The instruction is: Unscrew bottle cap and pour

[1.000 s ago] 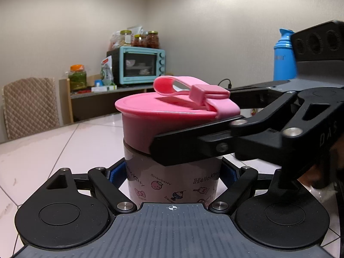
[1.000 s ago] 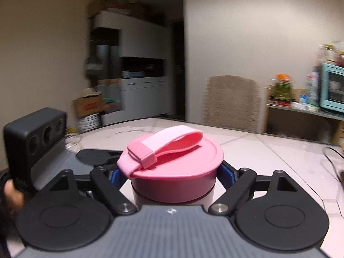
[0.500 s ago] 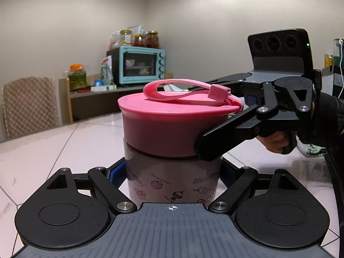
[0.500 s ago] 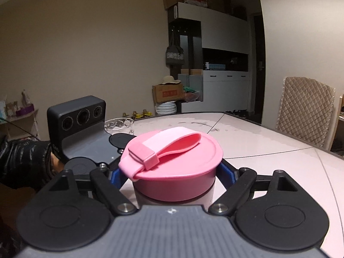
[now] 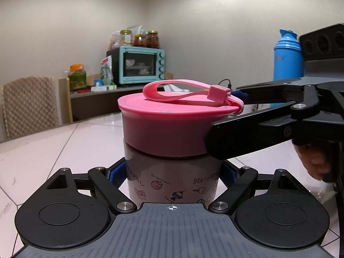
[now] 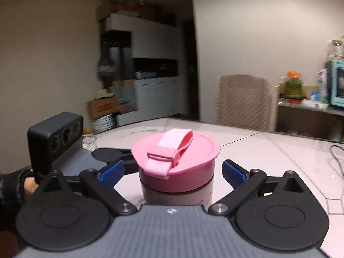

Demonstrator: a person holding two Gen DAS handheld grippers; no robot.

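Observation:
A pale Hello Kitty bottle (image 5: 172, 180) with a wide pink screw cap (image 5: 167, 129) and pink strap loop stands on the white table. My left gripper (image 5: 172, 174) is shut on the bottle body below the cap. My right gripper (image 6: 173, 172) is open, its blue pads (image 6: 233, 173) standing apart on either side of the cap (image 6: 176, 161) without touching it. In the left wrist view the right gripper's black fingers (image 5: 247, 135) reach in from the right beside the cap.
A blue thermos (image 5: 287, 64) stands at the back right. A teal toaster oven (image 5: 139, 64) and jars sit on a shelf behind the table. A padded chair (image 6: 243, 103) stands at the table's far edge. A cable (image 6: 335, 161) lies on the right.
My right gripper has opened and let go of the pink cap, and swung back round the bottle. The left gripper holds the bottle still.

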